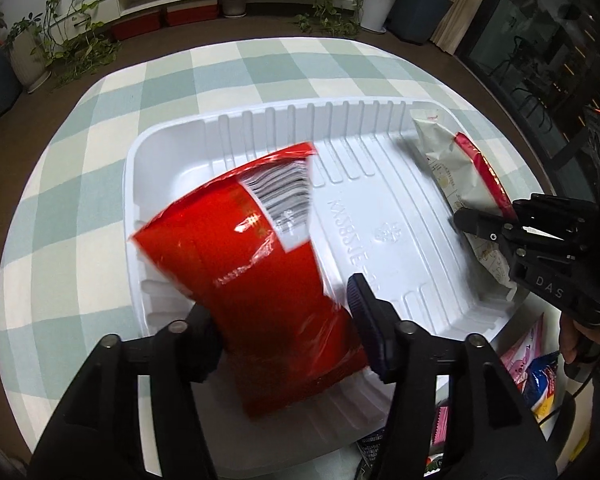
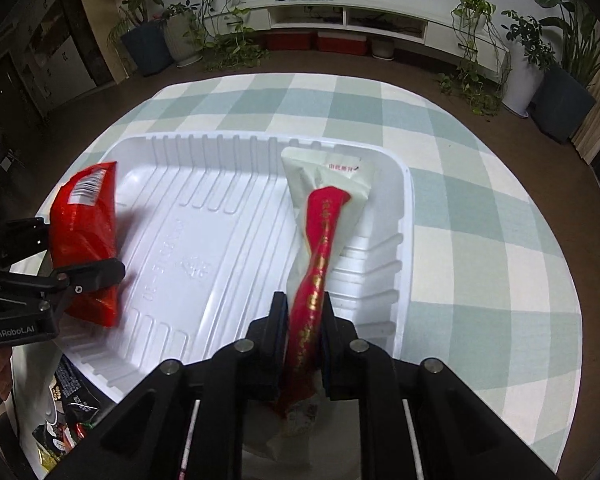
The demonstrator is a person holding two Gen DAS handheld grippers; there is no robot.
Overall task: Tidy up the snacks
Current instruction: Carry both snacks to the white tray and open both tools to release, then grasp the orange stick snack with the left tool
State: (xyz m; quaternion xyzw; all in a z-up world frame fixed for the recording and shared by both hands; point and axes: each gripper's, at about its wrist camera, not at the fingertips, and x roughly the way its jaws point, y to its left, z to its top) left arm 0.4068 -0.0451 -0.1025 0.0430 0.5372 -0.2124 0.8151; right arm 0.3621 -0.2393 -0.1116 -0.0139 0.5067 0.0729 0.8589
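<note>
Left claw stands released around the red snack bag, which tilts into the white tray's left end; right claw clenches a white-and-red packet lying along the tray's right side on the checked surface.

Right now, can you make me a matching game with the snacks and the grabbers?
Things:
1. red packet
2. white packet with a red stripe
3. white tray
4. right gripper

States:
A. sits on the checked tablecloth
B. pinched shut on a snack
C. leans over the tray's left side, between open jaws
D. lies along the tray's right side

Pairs: 1-C, 2-D, 3-A, 4-B
</note>
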